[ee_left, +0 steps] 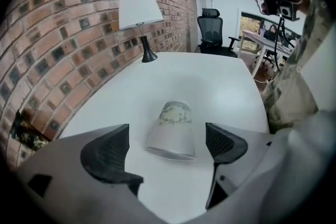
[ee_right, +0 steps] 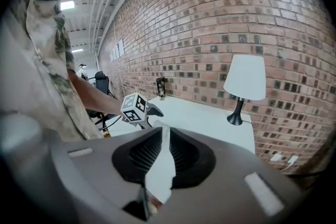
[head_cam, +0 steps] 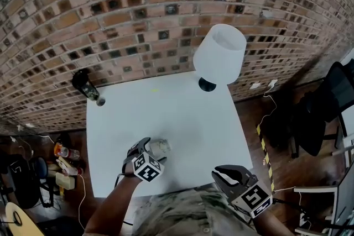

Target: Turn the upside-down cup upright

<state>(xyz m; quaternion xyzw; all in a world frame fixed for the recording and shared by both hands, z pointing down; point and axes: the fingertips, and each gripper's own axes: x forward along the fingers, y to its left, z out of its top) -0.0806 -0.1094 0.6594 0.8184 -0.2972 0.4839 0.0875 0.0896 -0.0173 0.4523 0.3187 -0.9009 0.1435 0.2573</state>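
Left gripper (ee_left: 169, 140): jaws stand wide apart. One cup (ee_left: 173, 126) sits in the gap just ahead of them, with bare counter (head_cam: 182, 113) showing on both sides of it. Neither pad touches it. The cup's wide end faces the gripper and its narrow, patterned end points away. I cannot tell whether it stands on its rim or leans.

Right gripper (ee_right: 161, 139): jaws are drawn to a narrow slit with nothing between them. It hangs at the near right corner of the counter, well apart from the cup. The left gripper and the forearm behind it are off to its left.

Edges and room: the near counter edge lies close behind the left gripper. Ahead of it the white top runs open to the far edge against the brick wall (head_cam: 138, 3). The right edge is well off to its right, with an office chair (ee_left: 211, 26) beyond it.

Count:
- Cup: one.
- Lamp (head_cam: 219, 54): one, far ahead and to the right of the left gripper.
- Dark bottle (head_cam: 84, 84): one, far ahead and to the left, at the corner.
- Counter: one.
- Grippers: two.
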